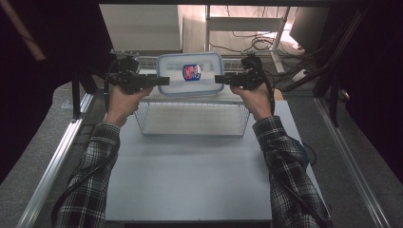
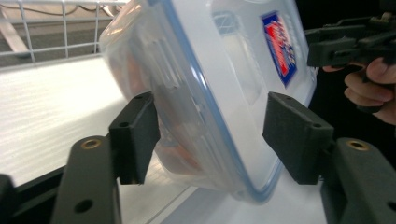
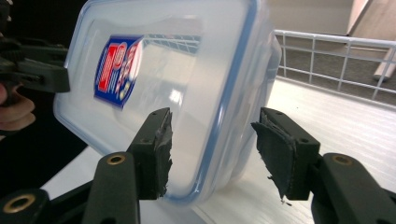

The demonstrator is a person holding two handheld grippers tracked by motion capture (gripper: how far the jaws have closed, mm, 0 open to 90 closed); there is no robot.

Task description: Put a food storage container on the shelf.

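Note:
A clear plastic container [image 1: 190, 73] with a blue-rimmed lid and a red and blue sticker [image 1: 191, 72] stands tipped on its long edge on a white shelf [image 1: 153, 96], lid towards the person. My left gripper [image 1: 164, 80] is open and straddles its left end; in the left gripper view [image 2: 215, 126] one pad [image 2: 135, 135] lies against the tub's side and the other stands off the lid. My right gripper [image 1: 219, 79] is open around the right end [image 3: 210, 140], both pads a little apart from the container [image 3: 187, 84]. Something orange shows faintly inside [image 2: 177, 158].
A wire basket [image 1: 190, 118] sits on the grey table just in front of and below the shelf. A white wire rail [image 3: 327, 56] runs along the shelf's back edge. Cables and a metal frame lie beyond the table.

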